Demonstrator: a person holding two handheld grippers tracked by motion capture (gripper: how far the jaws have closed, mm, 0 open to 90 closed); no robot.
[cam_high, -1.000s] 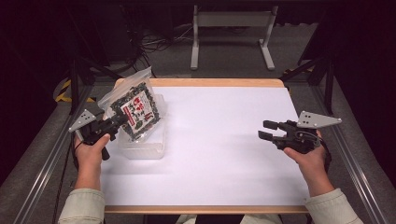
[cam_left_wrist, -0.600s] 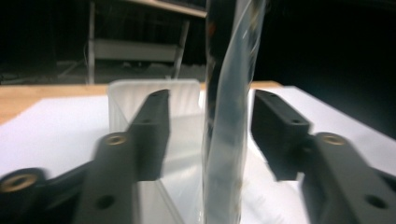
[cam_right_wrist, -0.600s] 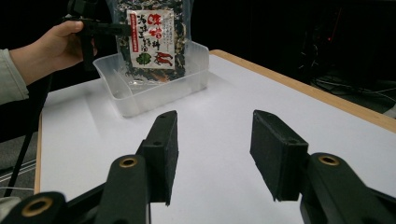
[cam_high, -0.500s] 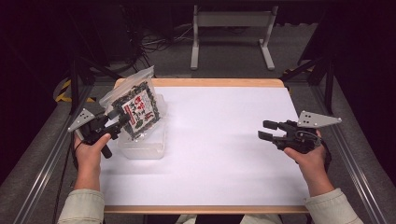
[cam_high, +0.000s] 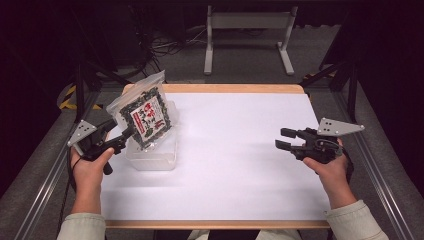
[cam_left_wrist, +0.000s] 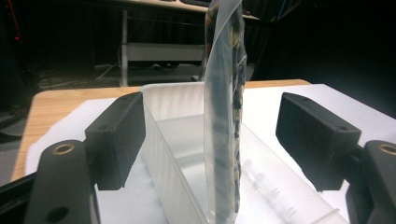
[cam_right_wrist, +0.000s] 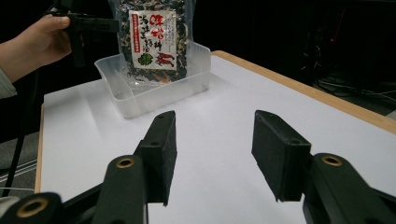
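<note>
High view, left of frame: the left gripper (cam_high: 125, 136) has just been opening its jaws, which now stand clear on either side of the snack bag (cam_high: 146, 116). The bag stands on edge inside the clear plastic tub (cam_high: 152, 156), apparently delivered. At right, the right gripper (cam_high: 283, 138) hovers open and empty.

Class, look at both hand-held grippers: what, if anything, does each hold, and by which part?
Nothing. The left hand-held gripper has just been opening; the bag stands between its jaws, untouched, in the tub. The right hand-held gripper is open.
</note>
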